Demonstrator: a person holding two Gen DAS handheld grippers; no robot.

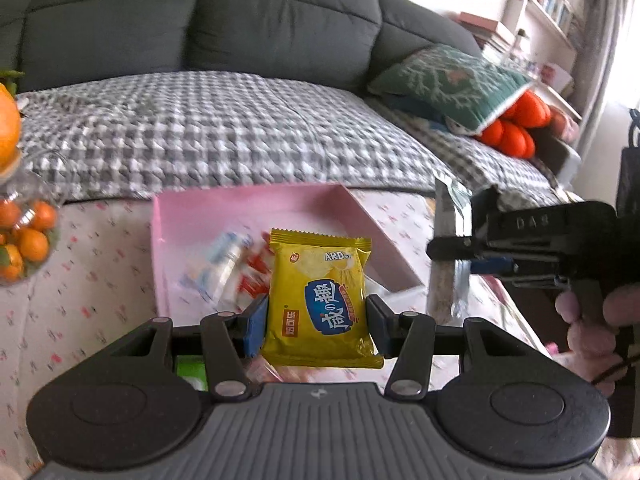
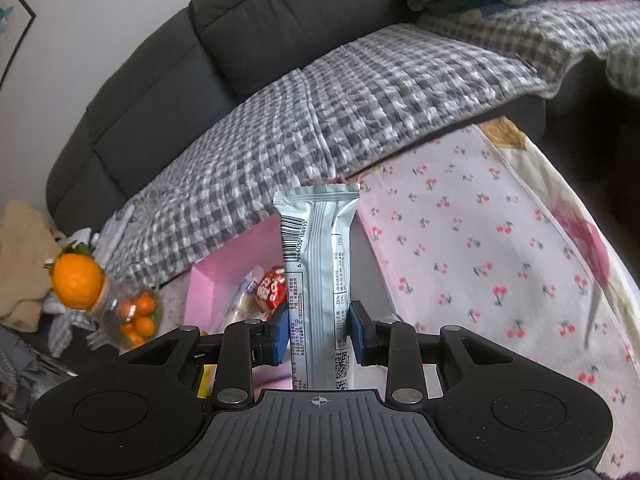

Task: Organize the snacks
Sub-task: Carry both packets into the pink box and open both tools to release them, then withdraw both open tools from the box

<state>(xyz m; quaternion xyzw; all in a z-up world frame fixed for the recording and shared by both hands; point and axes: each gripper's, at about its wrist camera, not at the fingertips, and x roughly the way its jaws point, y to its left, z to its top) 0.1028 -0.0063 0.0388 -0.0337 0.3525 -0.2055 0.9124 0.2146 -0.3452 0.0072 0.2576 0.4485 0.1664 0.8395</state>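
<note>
Left hand-held gripper [image 1: 316, 320] clamps yellow cracker packet [image 1: 320, 300] | right hand-held gripper [image 2: 319, 334] pinches silver snack bar [image 2: 318, 280] | risk: slick wrappers slipping, possibly missing pink box [image 1: 176, 216] ahead.

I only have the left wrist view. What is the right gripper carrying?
Observer: A long silver bar, held upright, pinched low down by the right gripper.
Operator: Which face is toward its camera?
Observer: The back seam, with a barcode near the top.
Operator: Where's the box from there?
Observer: The pink box shows behind the bar, mostly to its left.
</note>
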